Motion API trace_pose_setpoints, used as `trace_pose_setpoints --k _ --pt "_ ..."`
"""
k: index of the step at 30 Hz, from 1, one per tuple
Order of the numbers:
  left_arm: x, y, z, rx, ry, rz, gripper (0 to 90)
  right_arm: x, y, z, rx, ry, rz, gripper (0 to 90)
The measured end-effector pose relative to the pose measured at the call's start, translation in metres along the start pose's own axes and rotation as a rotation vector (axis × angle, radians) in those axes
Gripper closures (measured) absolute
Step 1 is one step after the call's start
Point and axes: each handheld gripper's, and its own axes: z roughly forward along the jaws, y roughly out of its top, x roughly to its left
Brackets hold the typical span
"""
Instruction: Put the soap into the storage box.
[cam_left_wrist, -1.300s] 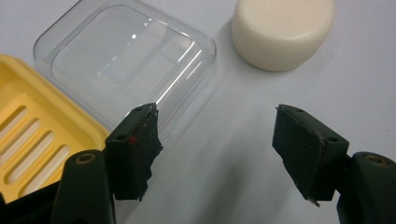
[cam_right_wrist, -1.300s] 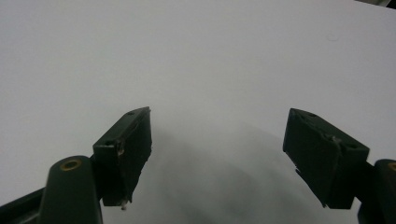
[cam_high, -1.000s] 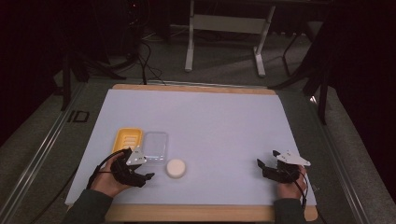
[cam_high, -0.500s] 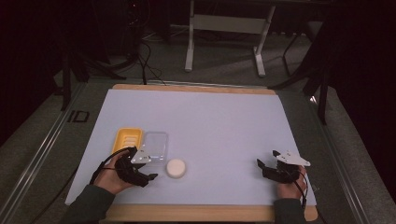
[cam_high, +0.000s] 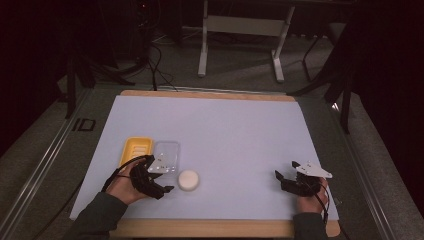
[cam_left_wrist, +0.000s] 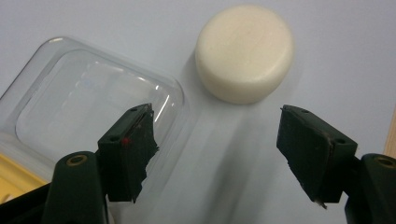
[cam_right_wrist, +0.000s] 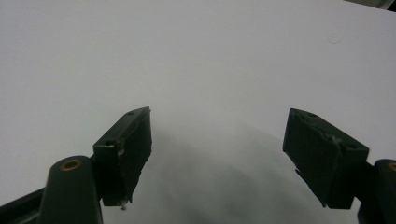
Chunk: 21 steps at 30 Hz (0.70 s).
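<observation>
A round cream-white soap bar lies on the pale sheet near the front left. Beside it to the left sits a clear plastic lid, with a yellow dish next to that. My left gripper is open, just short of the soap, with one jaw over the lid's corner and nothing held. My right gripper rests open at the front right over the bare sheet.
The pale sheet covers a wooden board whose front edge lies just behind my hands. Beyond the table stand a metal frame and trailing cables on a dark floor.
My left gripper has edged slightly forward and right towards the soap. The right gripper has stayed put.
</observation>
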Motion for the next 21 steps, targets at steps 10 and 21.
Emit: trace_pose_setpoints --k 10,21 --pt "0.001 0.007 0.006 0.012 -0.015 0.012 26.2 0.0 0.0 0.0 -0.004 0.0 -0.003 23.2" --pt "0.001 0.015 0.01 0.021 -0.015 0.03 23.8 0.0 0.0 0.0 -0.004 0.0 -0.005 23.3"
